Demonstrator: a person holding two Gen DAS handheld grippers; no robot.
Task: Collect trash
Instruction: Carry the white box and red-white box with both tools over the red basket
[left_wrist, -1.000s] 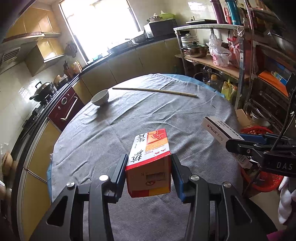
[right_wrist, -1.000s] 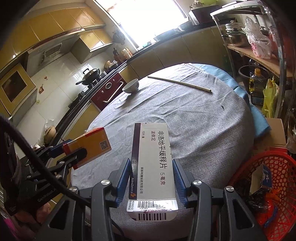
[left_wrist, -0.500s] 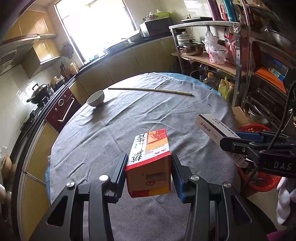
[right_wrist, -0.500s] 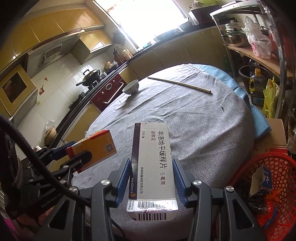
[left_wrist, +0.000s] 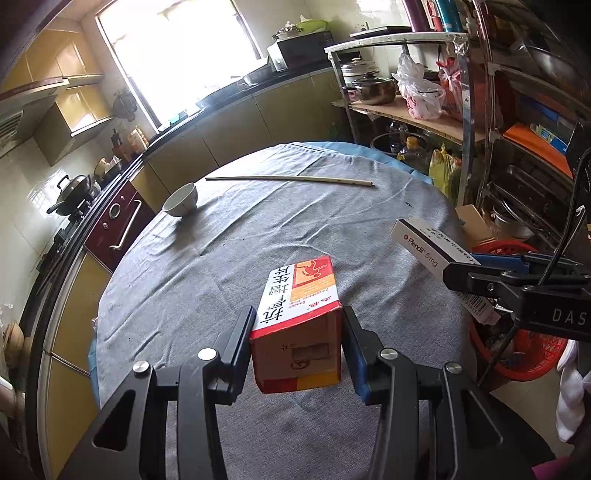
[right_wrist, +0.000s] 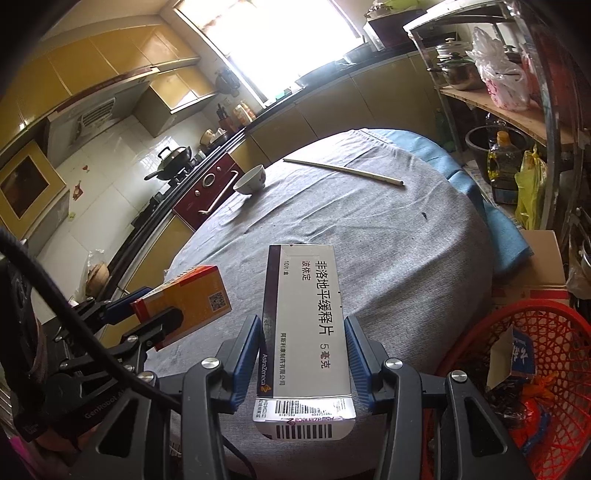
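Holding 1 carton each, both tongs hang above the grey-clothed counter. Red basket, beside the counter's edge, holds a blue-and-white carton and crumpled wrappers. White bowl: contents not visible. Left tongs clamp the red-orange box, its white side printed with Chinese characters. Right tongs clamp the long white medicine box, barcode end nearest the camera. Only the right view shows the basket's inside; only the left shows the "Plendil" side.
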